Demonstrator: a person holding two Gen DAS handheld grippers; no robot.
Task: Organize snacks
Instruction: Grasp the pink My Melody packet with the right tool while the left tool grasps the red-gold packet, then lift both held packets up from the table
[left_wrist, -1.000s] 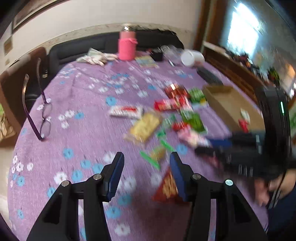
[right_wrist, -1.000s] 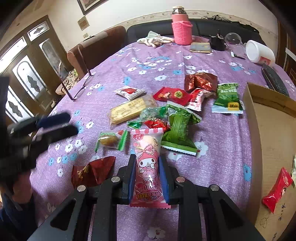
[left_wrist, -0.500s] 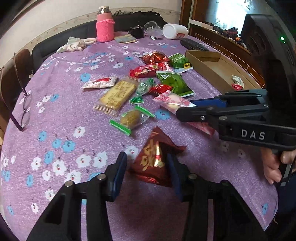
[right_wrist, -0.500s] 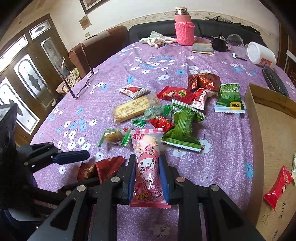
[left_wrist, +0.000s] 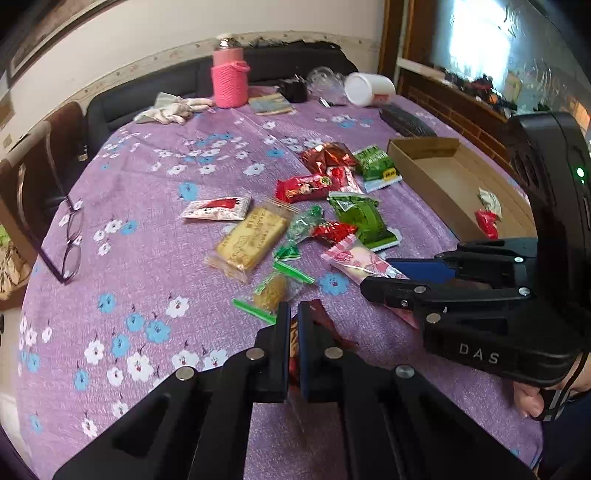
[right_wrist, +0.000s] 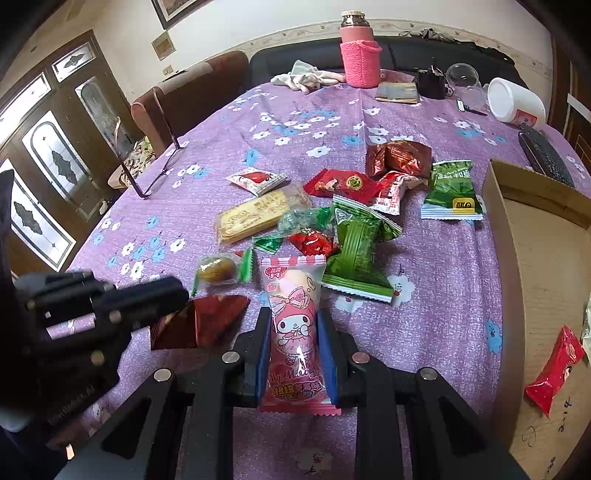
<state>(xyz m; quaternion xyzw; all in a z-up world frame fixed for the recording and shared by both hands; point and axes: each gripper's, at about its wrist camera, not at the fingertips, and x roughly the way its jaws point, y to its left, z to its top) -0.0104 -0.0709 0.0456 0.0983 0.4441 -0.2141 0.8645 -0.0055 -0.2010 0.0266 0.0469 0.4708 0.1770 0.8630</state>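
My left gripper (left_wrist: 292, 314) is shut on a dark red foil snack packet (left_wrist: 325, 325), which also shows in the right wrist view (right_wrist: 199, 321) low over the purple flowered tablecloth (left_wrist: 147, 258). My right gripper (right_wrist: 293, 317) is shut on a pink My Melody snack packet (right_wrist: 293, 325), also visible in the left wrist view (left_wrist: 362, 262). Several loose snacks lie mid-table: a yellow biscuit pack (right_wrist: 258, 214), a green packet (right_wrist: 358, 247), red packets (right_wrist: 343, 184). A cardboard box (right_wrist: 498, 240) at the right holds a red snack (right_wrist: 554, 369).
Glasses (left_wrist: 70, 236) lie at the left edge. At the far end stand a pink-sleeved bottle (right_wrist: 360, 48), a cloth (right_wrist: 306, 77), a white tub (right_wrist: 513, 99) and a black remote (right_wrist: 546, 155). A chair (right_wrist: 192, 96) stands at the left.
My left gripper has closed on the dark red foil packet that lay between its open fingers. My right gripper still holds the pink packet in about the same place.
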